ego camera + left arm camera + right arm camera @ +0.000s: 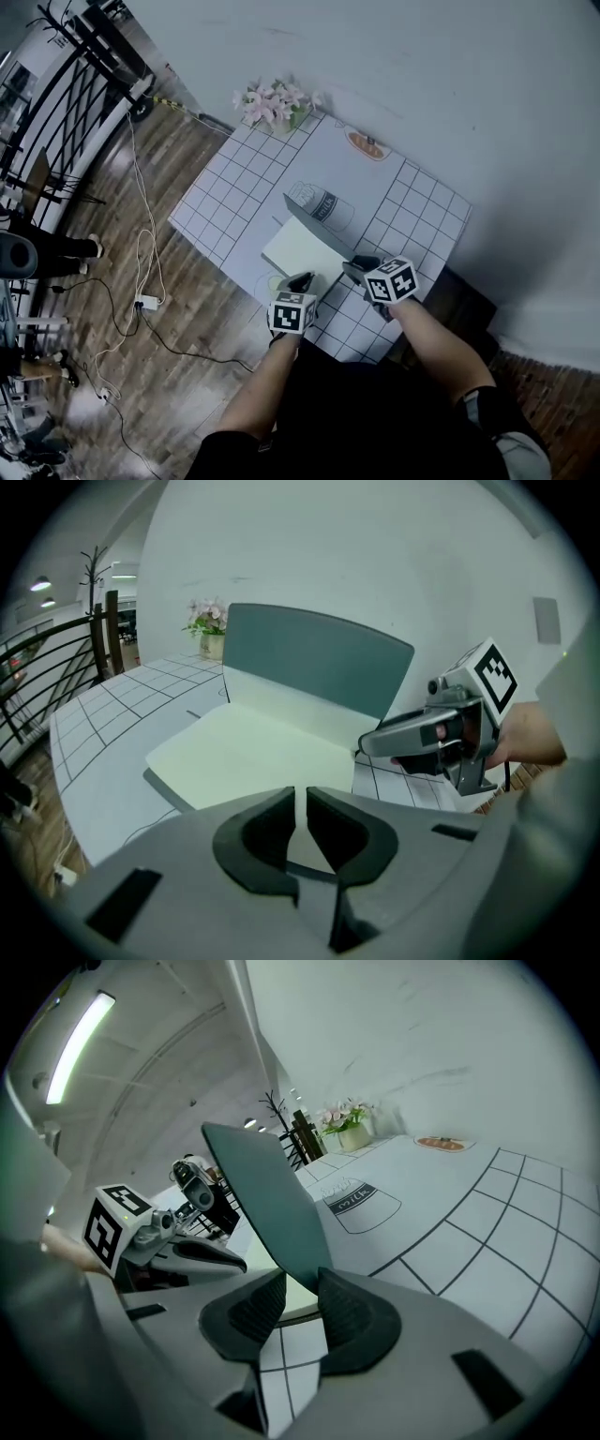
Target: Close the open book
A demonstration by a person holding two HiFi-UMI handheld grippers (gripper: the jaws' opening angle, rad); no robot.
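Right tongs (300, 1283) pinch the grey cover (267, 1204) of the book (300, 251), raised steeply over pages lying on the worktop (412, 206), left tongs (300, 803) nearly closed and empty beside them, so a slipping pinch could let it flop back open.

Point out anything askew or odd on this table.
Only the book: its grey cover stands upright off the pages, pinched in the right gripper, instead of lying flat. Nothing spilled or damaged shows.

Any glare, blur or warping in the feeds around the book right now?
Head view: dim, even light, book sharp. Left gripper view: fisheye bows the table grid, corners black. Right gripper view: ceiling lamp glares top left.
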